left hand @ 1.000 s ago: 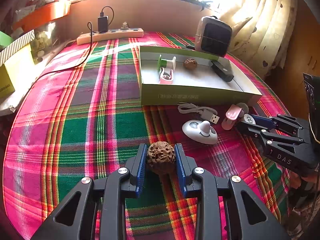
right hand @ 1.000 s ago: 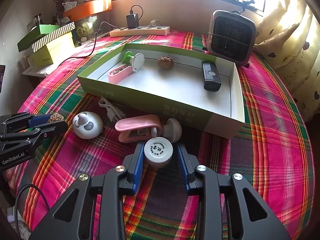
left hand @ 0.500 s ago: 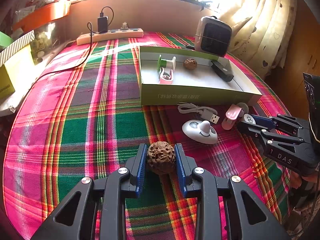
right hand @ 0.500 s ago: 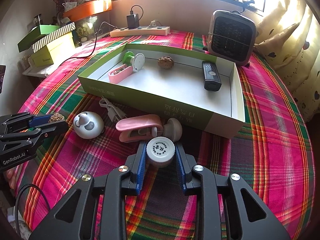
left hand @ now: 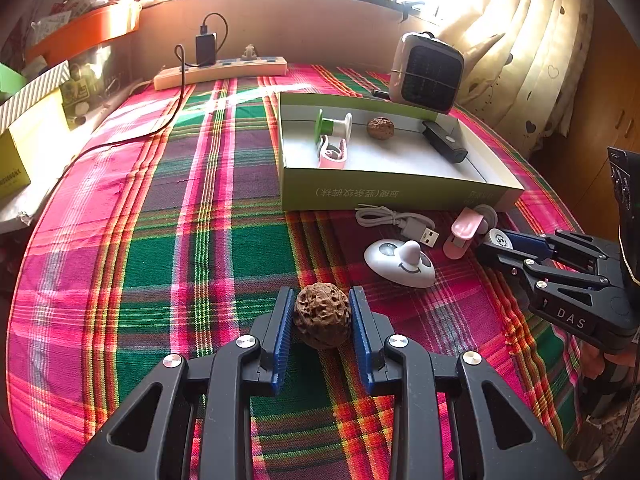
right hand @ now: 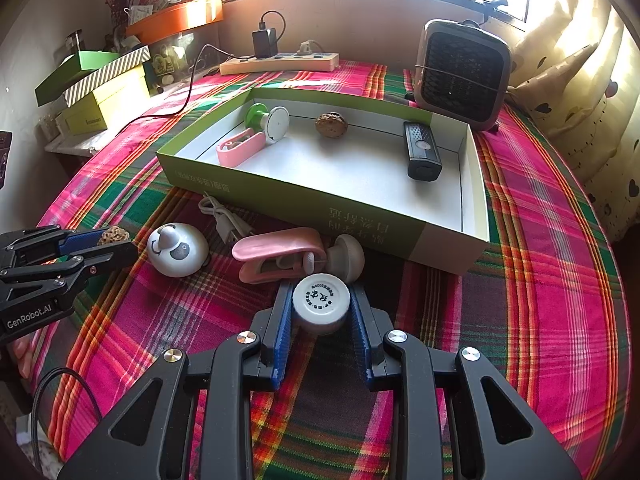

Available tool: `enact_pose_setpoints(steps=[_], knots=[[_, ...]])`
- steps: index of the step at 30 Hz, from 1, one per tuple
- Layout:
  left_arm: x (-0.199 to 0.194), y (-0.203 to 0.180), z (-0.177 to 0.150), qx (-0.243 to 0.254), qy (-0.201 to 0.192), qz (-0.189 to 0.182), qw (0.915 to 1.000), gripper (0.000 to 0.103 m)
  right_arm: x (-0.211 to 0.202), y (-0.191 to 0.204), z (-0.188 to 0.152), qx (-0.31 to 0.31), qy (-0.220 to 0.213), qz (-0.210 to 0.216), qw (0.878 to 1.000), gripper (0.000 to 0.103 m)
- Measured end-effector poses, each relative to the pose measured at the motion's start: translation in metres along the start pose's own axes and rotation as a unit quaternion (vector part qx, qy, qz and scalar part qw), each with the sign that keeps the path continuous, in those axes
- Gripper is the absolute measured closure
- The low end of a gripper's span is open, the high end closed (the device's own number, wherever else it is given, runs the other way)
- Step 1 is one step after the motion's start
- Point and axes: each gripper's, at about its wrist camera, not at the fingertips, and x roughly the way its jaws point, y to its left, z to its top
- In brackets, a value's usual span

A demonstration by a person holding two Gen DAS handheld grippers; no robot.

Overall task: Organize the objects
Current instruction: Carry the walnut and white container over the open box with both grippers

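Now a bumpy brown nut (left hand: 322,315) is squeezed between the blue pads (left hand: 282,332) of the left gripper (left hand: 322,322), low over the checked cloth (left hand: 160,264). A small white jar (right hand: 321,307) with a printed cap is squeezed the same way by the right gripper (right hand: 321,312).

Almost nothing is changed from a second ago. Both grippers are kept still and both grips are kept tight, so both things seem ready to be lifted.

The green box (right hand: 304,204) is likely where they are meant to go, just past the jar. Another nut (right hand: 331,124), a black remote (right hand: 422,155) and a pink clip (right hand: 240,148) are already inside it.

"GenRobot.AI" and "DAS" can be read on the grippers. The writing on the cap and box is too small to be read.
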Motion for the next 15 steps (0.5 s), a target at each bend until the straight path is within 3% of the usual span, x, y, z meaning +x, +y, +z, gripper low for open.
enact_pose_setpoints(steps=[15], knots=[[-0.0076, -0.0025, 0.0068, 0.007, -0.007, 0.004, 0.9999, 0.077, -0.0102, -0.0022, 0.0029, 0.01, -0.013, 0.01, 1.0, 0.075]])
